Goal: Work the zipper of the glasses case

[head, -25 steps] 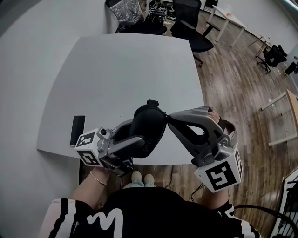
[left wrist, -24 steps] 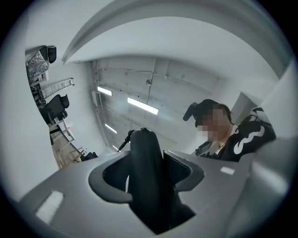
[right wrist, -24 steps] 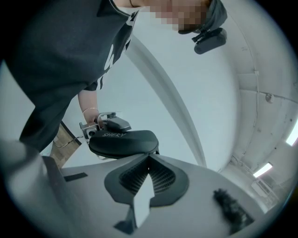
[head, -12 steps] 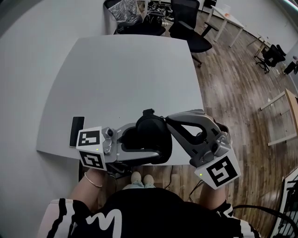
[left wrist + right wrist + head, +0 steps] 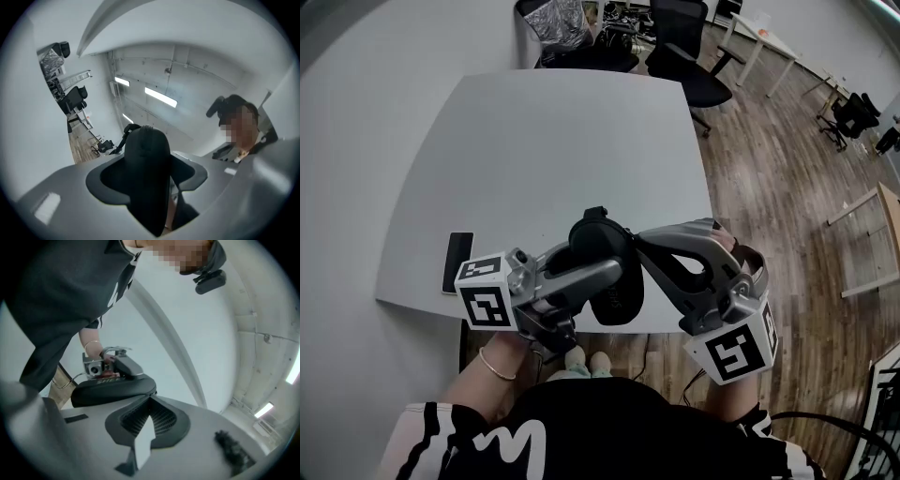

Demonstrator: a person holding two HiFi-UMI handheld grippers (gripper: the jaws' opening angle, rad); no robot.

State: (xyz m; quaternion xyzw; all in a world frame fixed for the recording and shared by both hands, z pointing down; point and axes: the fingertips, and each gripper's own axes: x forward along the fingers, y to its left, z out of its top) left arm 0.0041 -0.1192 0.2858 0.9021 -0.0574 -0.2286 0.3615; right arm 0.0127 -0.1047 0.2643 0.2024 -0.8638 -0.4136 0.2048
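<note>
While the left gripper (image 5: 602,261) hangs at the near edge of the white table (image 5: 544,141), we see the black glasses case (image 5: 619,298) caught between its jaws, with one grey finger lying across the case's near face and the other behind it. Those jaws have just been opening wider and now stand well apart, yet the case fills the gap. In the left gripper view it stands edge-on, its rounded end pointing away from the camera and a pad at each flank. We take this as a firm hold on a wide thing, since nothing else carries the case. The right gripper (image 5: 643,240) comes in from the other side with its jaws brought fully together. In the head view its tips meet the case's right-hand edge. In the right gripper view the closed jaws point at the case, which lies crosswise just beyond them. We cannot tell whether they pinch the zipper pull or merely touch the seam, as that spot is too small and dark. Each gripper carries its marker cube toward the person, who wears a thin bracelet (image 5: 498,363) on the left wrist. A dark phone (image 5: 457,262) lies flat on the table, left of the left gripper and apart from the case.
</note>
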